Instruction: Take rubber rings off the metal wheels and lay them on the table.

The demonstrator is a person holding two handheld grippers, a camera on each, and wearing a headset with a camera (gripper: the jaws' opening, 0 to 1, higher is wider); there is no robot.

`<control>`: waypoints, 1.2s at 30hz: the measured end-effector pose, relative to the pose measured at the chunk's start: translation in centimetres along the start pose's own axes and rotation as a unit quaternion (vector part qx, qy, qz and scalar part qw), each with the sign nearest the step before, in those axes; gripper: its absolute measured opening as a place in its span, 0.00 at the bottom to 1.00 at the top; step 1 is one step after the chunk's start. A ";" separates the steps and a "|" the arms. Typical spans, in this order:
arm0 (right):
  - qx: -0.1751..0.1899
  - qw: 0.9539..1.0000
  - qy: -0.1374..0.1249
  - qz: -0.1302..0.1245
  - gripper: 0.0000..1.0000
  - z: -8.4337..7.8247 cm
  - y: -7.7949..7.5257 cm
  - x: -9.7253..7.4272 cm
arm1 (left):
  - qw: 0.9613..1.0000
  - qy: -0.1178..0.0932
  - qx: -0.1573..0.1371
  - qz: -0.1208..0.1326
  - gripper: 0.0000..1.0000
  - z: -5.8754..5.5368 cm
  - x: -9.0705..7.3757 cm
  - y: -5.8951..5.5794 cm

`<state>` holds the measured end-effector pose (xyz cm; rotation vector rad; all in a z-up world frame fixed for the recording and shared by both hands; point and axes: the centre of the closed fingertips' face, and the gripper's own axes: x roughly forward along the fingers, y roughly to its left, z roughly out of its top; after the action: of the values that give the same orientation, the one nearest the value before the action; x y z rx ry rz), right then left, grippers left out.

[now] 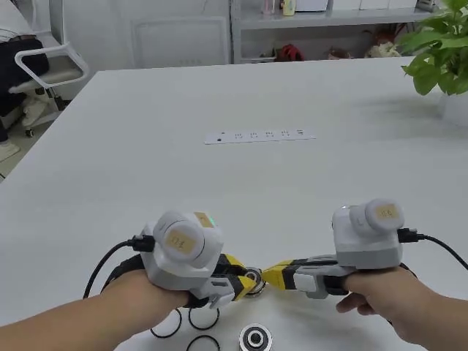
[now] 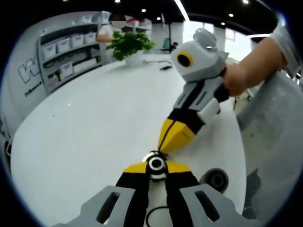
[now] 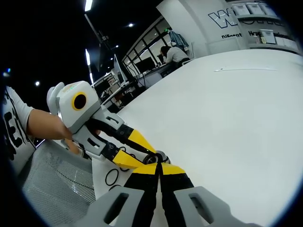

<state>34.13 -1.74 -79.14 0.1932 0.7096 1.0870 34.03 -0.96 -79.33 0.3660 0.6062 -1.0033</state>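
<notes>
We see the left gripper [image 1: 235, 282] closed firmly on a small metal wheel [image 2: 156, 163], holding it just above the table [image 1: 219, 197] near the front edge. The wheel sits between the two yellow tips, with its face turned to the left gripper view. The right gripper [image 1: 272, 276] comes from the opposite side, and its tips touch the rim of this same wheel. In the right gripper view its jaws stand almost together, with only a thin line between them. We cannot tell for sure if they have the rubber pinched or only press against it, because the contact place is small and partly hidden. Our judgement is that this is the step of pulling a ring off this wheel, and that the ring is not yet free. Concerning the progress, three black rings [image 1: 203, 318] lie flat on the table just under the left hand, close to each other, so this part of the work looks done. A second wheel [image 1: 255, 338] lies on the table beside them, near the bottom of the head view. In the left gripper view its outside looks dark, so it possibly has its ring still on, but the picture is not sharp enough to be certain. What is left, as far as we can judge, is to finish the held wheel, lay its ring by the others, and then check the second wheel.
</notes>
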 end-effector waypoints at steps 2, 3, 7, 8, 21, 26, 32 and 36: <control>-0.001 1.000 0.000 0.001 0.00 0.0 0.1 0.1 | 1.000 0.000 0.000 0.000 0.12 0.0 0.0 0.0; -0.001 1.000 0.001 0.002 0.00 0.0 0.2 0.1 | 1.000 0.000 0.000 0.000 0.12 0.0 0.0 0.0; -0.005 1.000 0.002 0.005 0.00 0.1 0.4 0.2 | 1.000 0.000 -0.001 0.001 0.12 0.0 0.0 0.0; -0.007 1.000 0.003 0.006 0.00 0.1 0.5 0.2 | 1.000 0.000 -0.001 0.001 0.12 0.0 0.0 0.0; -0.011 1.000 -0.001 0.016 0.00 0.3 1.0 0.4 | 1.000 -0.001 -0.002 0.002 0.12 0.0 0.0 0.0; -0.011 1.000 -0.004 0.025 0.00 0.4 1.3 0.5 | 1.000 -0.001 -0.002 0.002 0.12 0.0 0.0 0.0; -0.017 0.999 -0.008 0.035 0.00 0.7 2.0 0.7 | 1.000 -0.002 -0.002 0.004 0.12 -0.1 0.0 0.0; -0.017 0.999 -0.006 0.026 0.00 0.5 1.5 0.5 | 1.000 -0.005 -0.002 0.005 0.12 -0.1 0.0 -0.1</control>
<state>33.47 -0.49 -78.26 0.1900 0.6773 1.1464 33.96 -0.94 -79.41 0.3597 0.5965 -0.9928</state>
